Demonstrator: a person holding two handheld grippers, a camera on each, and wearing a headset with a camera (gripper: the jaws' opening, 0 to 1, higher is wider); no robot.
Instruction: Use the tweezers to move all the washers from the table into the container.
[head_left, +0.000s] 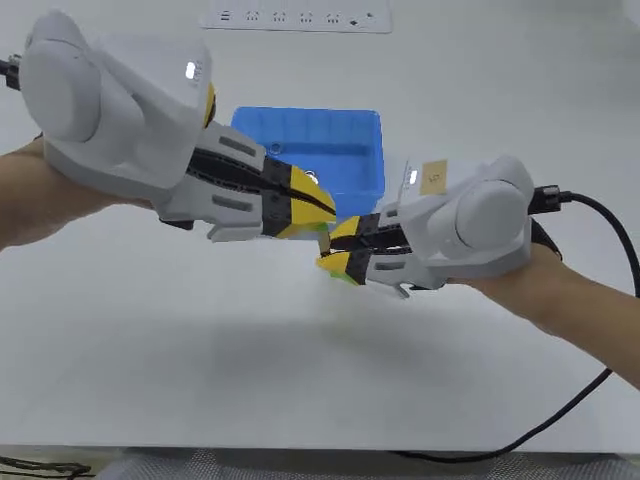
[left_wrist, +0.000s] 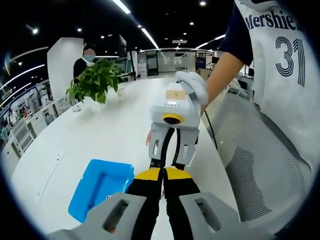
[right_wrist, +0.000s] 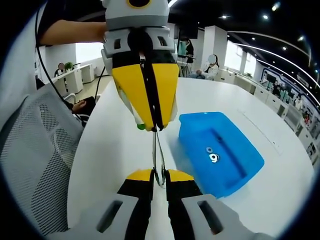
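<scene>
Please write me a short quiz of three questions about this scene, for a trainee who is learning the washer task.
1. True or false: the blue container holds no washers yet.
2. Choose one. The tweezers are: A) lying in the container; B) gripped at one end by the left gripper and at the other by the right gripper; C) gripped by the right gripper alone.
3. Fill in: the tips of both grippers are coloured ____.

Key: 1 false, washers already lie inside; 2 B; 3 yellow.
</scene>
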